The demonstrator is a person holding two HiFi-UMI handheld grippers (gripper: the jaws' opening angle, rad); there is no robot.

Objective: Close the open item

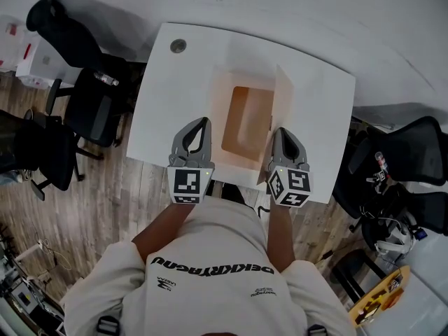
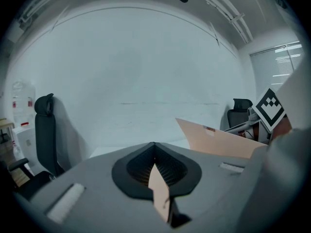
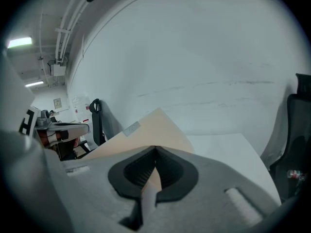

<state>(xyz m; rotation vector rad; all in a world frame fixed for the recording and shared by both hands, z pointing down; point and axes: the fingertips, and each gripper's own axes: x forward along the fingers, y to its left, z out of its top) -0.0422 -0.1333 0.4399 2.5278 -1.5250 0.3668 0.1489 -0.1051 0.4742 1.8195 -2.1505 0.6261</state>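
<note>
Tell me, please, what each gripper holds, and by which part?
Left gripper pinches the cardboard box by its left flap; right gripper by its right flap.
</note>
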